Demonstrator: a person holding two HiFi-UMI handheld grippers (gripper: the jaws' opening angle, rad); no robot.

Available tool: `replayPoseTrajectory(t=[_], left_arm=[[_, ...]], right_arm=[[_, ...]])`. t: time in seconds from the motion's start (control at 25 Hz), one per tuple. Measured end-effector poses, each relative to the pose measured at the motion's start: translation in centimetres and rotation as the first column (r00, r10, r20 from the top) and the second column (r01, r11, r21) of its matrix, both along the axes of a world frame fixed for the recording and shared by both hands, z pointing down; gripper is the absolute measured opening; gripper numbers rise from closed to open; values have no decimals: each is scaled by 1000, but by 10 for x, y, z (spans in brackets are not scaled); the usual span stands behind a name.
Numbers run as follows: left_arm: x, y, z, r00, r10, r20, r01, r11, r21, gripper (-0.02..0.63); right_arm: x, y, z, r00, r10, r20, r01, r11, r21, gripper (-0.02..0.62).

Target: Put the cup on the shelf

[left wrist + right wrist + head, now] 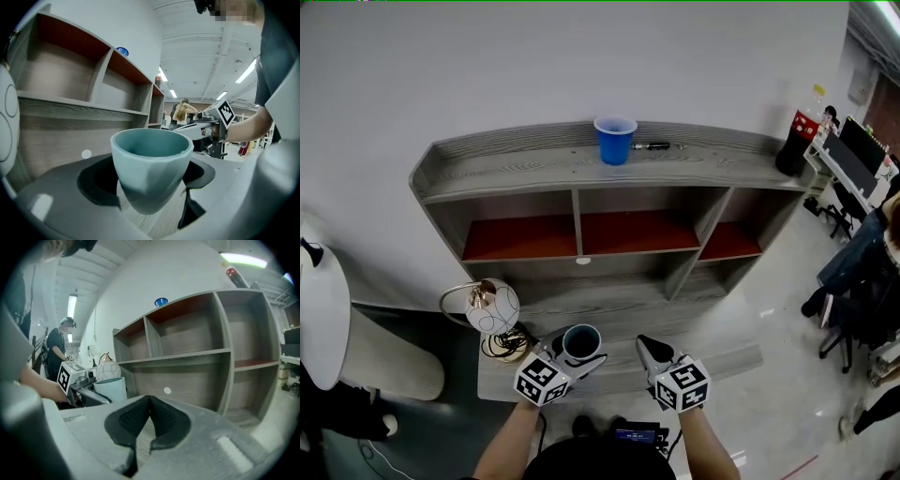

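The jaws of the left gripper point(577, 354) stand wide and clamp the teal cup point(151, 164) by its sides, mouth up, just over the low front ledge of the shelf point(581, 169); whether its base touches the wood cannot be told. The right gripper point(150, 420), just beside it, has its jaws closed together with nothing between them. Left of the cup a round white lamp point(492, 307) sits on the ledge. Beyond are three empty compartments with red backs. On the top board stand a blue plastic cup point(615, 141), a dark pen point(656, 146) and, at the right end, a cola bottle point(797, 136).
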State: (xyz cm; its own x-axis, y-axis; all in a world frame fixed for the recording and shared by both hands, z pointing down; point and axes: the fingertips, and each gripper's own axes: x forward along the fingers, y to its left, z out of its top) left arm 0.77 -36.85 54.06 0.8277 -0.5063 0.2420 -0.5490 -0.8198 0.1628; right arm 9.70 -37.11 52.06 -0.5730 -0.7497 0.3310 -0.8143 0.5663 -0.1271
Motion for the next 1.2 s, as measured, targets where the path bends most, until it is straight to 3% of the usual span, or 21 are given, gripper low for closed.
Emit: replayPoseTrajectory(t=[0.44, 1.2], left_arm=[[-5, -10, -8, 1000, -24, 6, 24, 1000, 14, 396], [-1, -10, 0, 999, -39, 18, 39, 999, 2, 394]], right_arm=[[-15, -10, -5, 998, -60, -5, 60, 998, 14, 3], [-8, -9, 2, 997, -77, -2, 77, 997, 0, 3]])
